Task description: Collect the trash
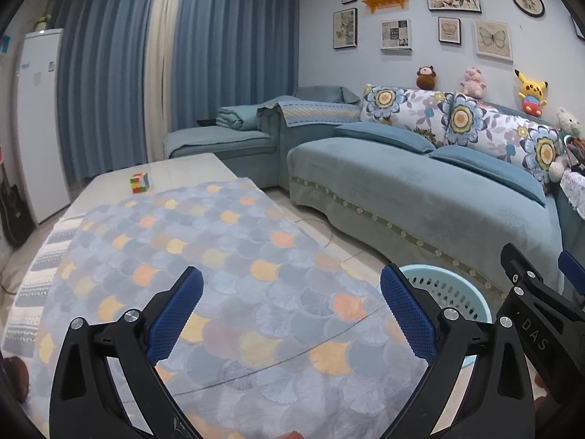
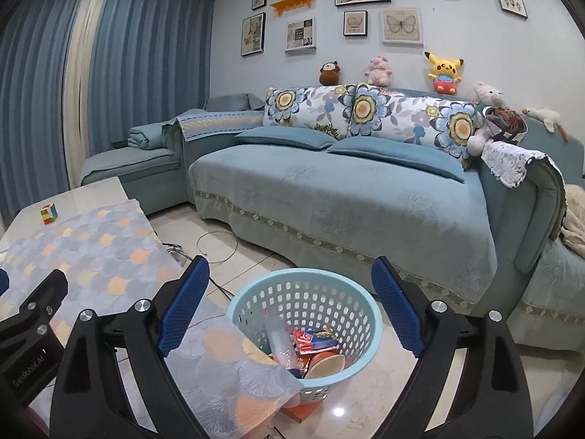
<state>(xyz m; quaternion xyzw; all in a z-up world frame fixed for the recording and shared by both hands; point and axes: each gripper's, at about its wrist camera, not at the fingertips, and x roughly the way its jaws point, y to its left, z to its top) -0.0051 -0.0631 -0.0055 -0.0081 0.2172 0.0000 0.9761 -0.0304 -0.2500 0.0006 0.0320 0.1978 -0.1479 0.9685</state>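
Observation:
A light blue perforated basket (image 2: 310, 303) stands on the floor beside the table, holding a clear plastic bottle (image 2: 279, 340), a paper cup (image 2: 323, 364) and colourful wrappers (image 2: 316, 338). My right gripper (image 2: 290, 285) hangs above the basket, open, with nothing between its blue pads. My left gripper (image 1: 292, 294) is open over the table's scale-patterned cloth (image 1: 204, 256), also with nothing between its pads. The basket's rim (image 1: 449, 292) shows beyond the left gripper's right finger. The other gripper's black body shows at the right edge of the left wrist view.
A Rubik's cube (image 1: 140, 183) sits on the bare far end of the table (image 1: 175, 168). A blue sofa (image 2: 347, 190) with floral cushions and plush toys runs behind the basket. A cable loop (image 2: 215, 245) lies on the tiled floor. An orange item (image 2: 303, 411) lies under the basket.

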